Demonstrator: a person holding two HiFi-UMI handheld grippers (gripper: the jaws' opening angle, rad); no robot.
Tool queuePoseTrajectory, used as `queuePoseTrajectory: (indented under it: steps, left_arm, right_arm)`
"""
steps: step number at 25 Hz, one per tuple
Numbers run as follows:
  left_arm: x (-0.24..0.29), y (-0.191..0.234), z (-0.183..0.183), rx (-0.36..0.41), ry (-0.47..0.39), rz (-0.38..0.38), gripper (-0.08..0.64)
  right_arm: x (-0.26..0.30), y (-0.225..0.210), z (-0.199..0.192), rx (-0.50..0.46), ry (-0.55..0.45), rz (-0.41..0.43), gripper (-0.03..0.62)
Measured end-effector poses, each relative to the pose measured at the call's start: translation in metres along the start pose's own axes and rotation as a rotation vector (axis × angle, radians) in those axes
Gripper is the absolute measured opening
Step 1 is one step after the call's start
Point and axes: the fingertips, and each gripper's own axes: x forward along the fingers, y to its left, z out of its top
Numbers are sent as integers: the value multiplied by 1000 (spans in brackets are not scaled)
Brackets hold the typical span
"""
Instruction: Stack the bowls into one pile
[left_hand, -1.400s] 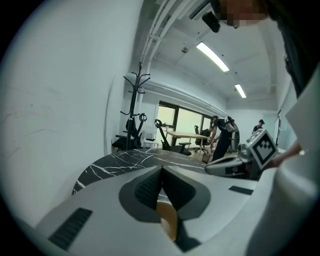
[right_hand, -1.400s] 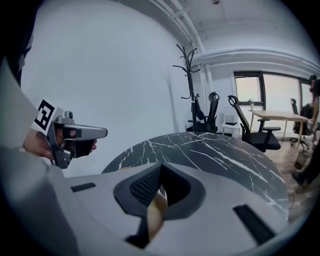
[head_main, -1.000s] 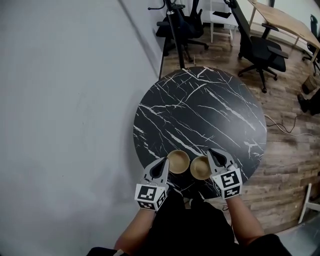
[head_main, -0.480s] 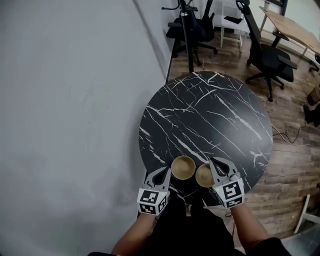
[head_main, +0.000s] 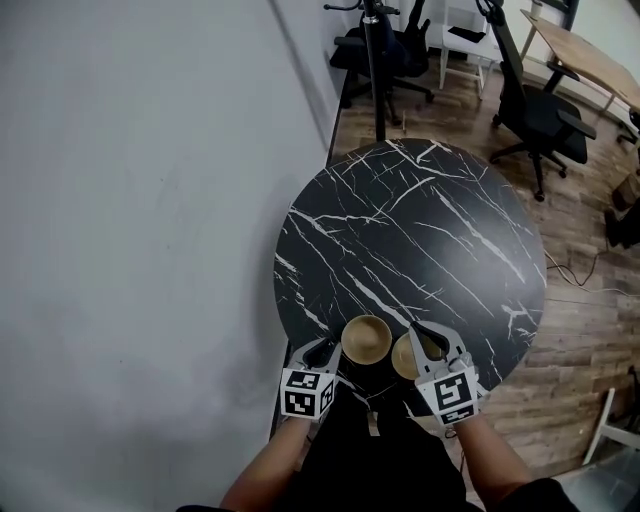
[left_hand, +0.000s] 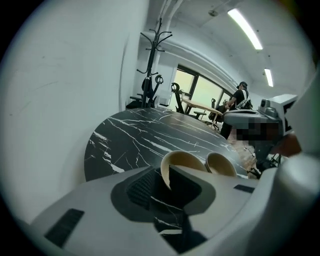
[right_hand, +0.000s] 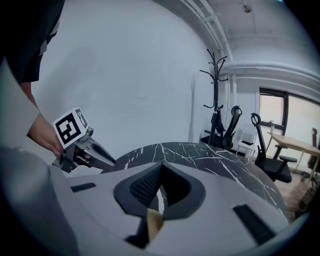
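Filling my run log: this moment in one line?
left gripper: open by left tan bowl | right gripper: shut on right tan bowl | bowls unstacked over round black marble table

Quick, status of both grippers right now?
Left gripper: open, nothing gripped; left bowl at its tips.
Right gripper: shut on the right bowl.

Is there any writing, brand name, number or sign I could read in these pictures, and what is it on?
Readable words, brands or numbers: none.
On the left hand-held gripper, its cube: a black-and-white square pattern, not text.
On the right hand-held gripper, its cube: the same kind of pattern.
On the left bowl and the right bowl: no print shows.
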Motion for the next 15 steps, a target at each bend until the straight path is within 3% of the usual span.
queuePoseTrajectory:
  steps: [6, 15]
  left_arm:
    - [24, -8, -16, -31, 101, -57, 169]
    - [52, -13, -27, 5, 183, -56, 173]
  right_arm:
    - [-6, -1, 6, -26, 10, -16, 9]
    - [-26, 18, -3, -38, 29, -20, 9]
